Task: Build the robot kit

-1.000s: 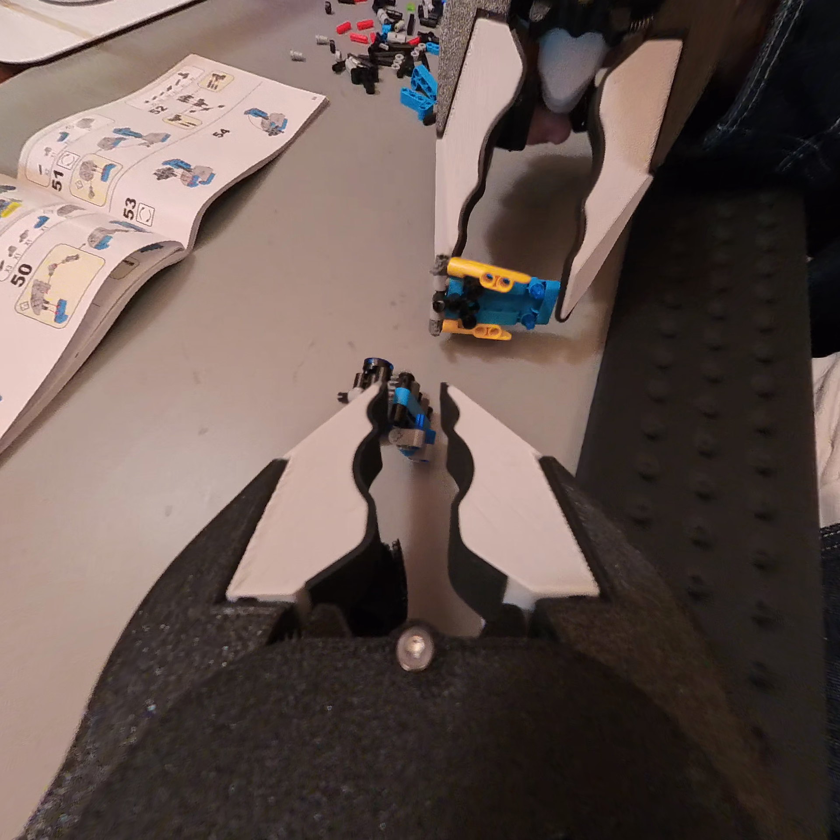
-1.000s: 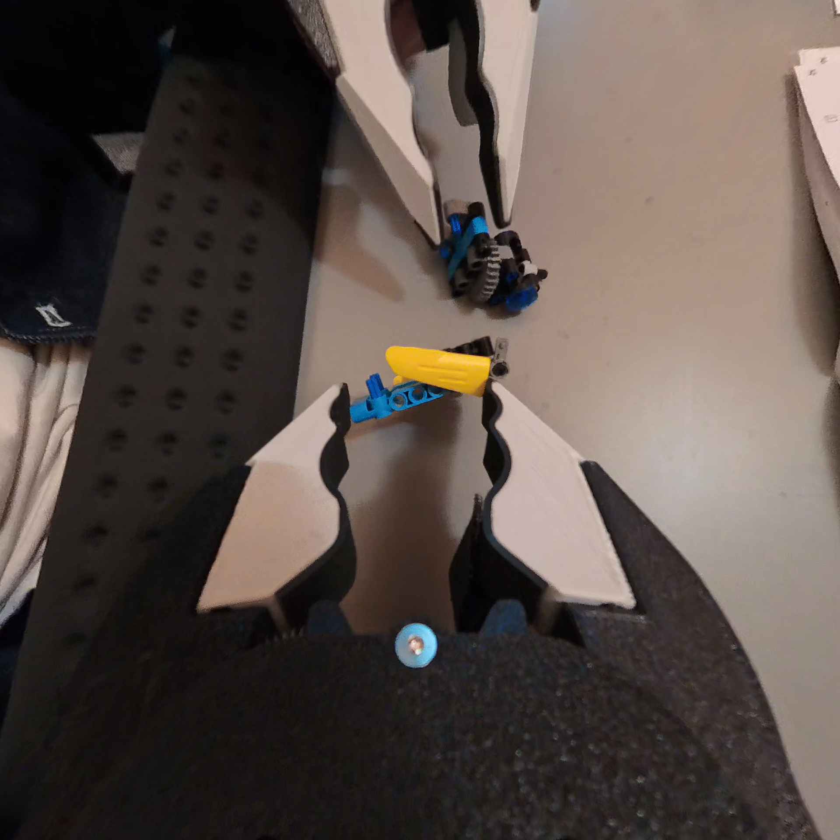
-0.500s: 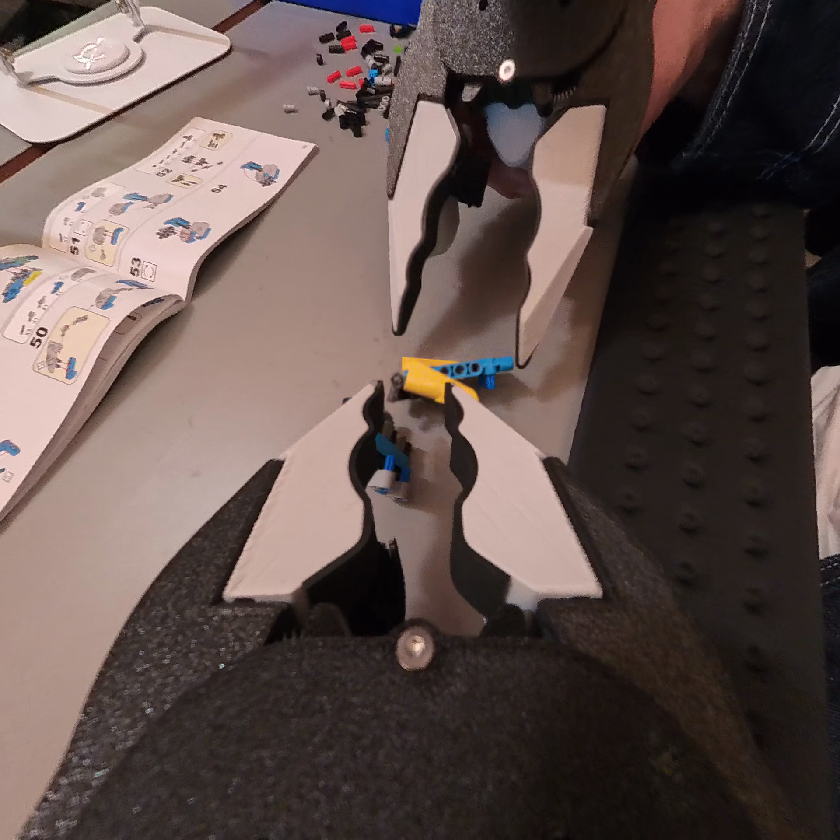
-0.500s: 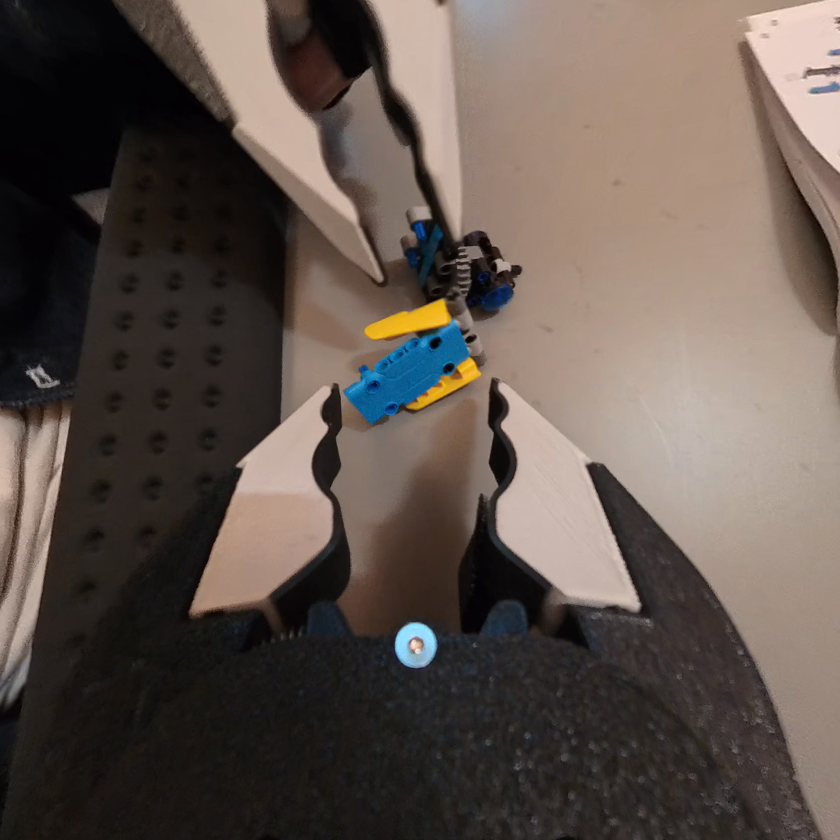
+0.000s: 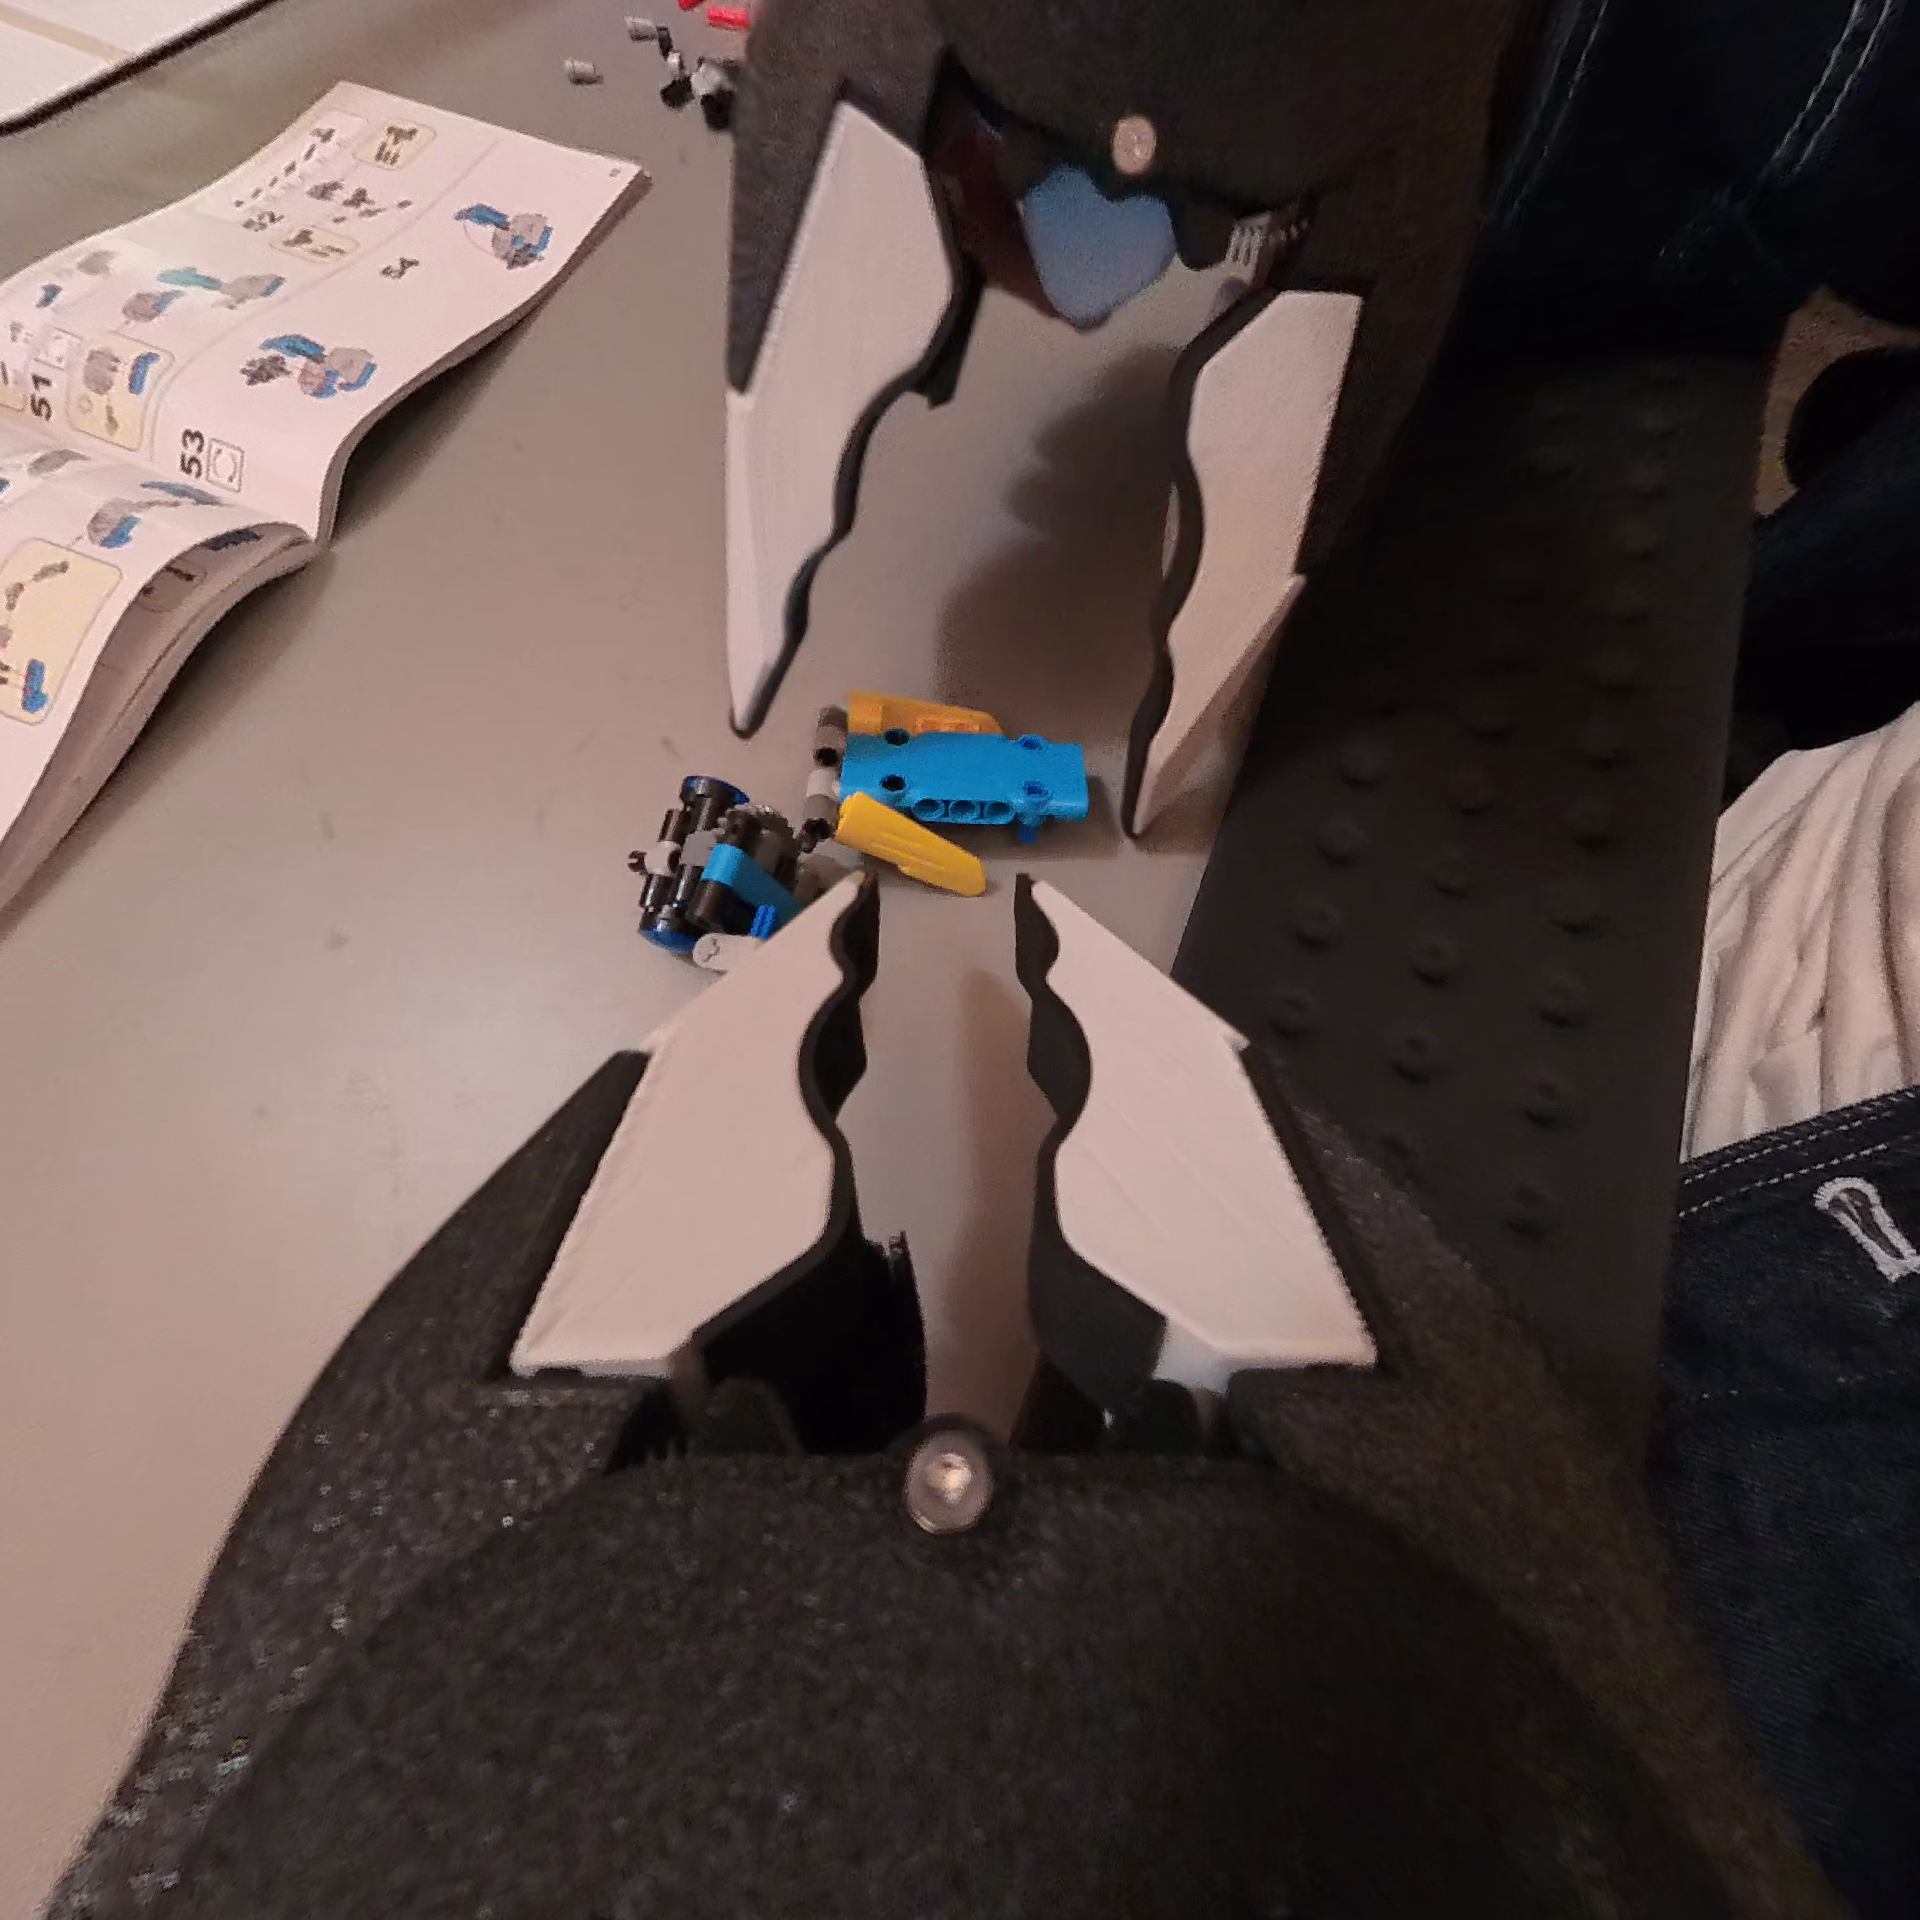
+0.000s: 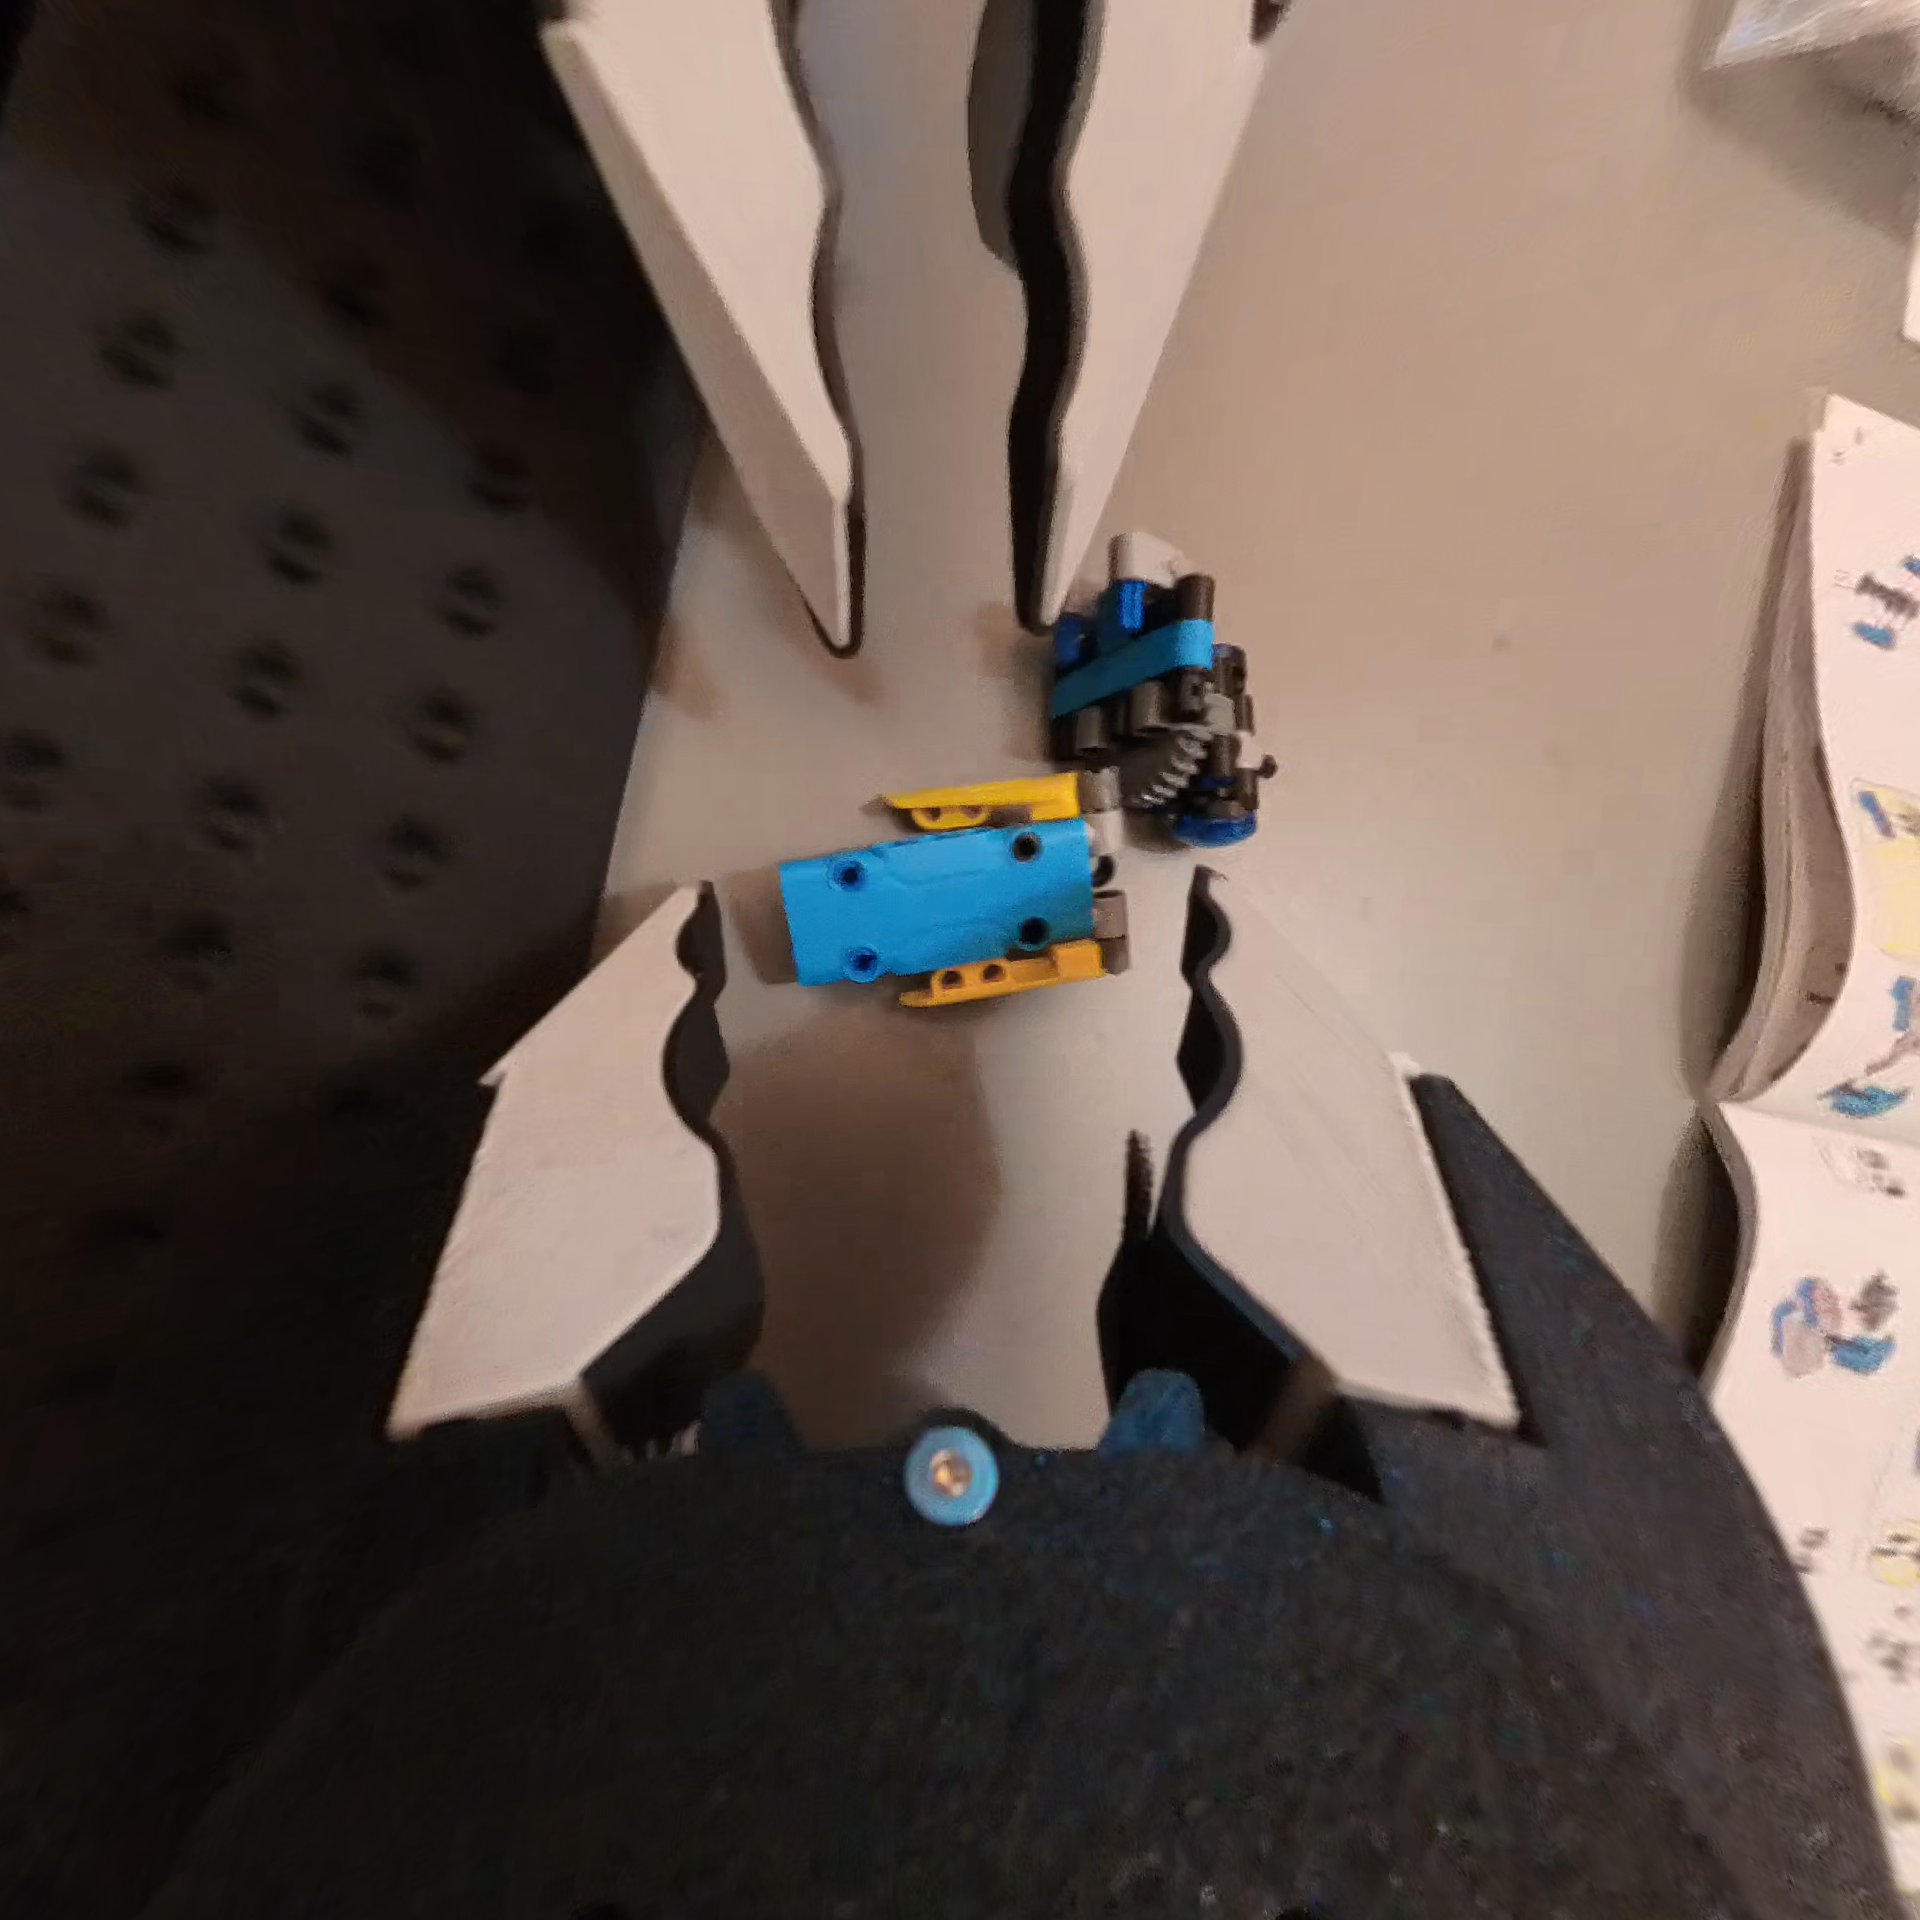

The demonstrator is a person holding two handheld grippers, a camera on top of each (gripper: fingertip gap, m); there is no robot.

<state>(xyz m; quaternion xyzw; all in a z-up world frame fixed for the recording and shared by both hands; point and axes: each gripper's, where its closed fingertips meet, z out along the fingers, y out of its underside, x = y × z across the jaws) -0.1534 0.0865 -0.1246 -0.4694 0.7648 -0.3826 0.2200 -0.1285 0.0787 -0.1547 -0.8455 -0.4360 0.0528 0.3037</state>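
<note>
Left wrist view, left to right: an open instruction booklet [image 5: 260, 343] at ten o'clock on the grey counter [image 5: 416, 1039], then a small black-and-blue geared assembly [image 5: 717, 873] touching the left claw's [image 5: 940, 894] left fingertip. That claw stands slightly spread, pinching nothing. At twelve o'clock lies a blue-and-yellow brick assembly [image 5: 956, 779], probably light, stiff plastic, best gripped across its flat blue sides. The right claw [image 6: 951, 894] hovers spread wide around it, empty.
</note>
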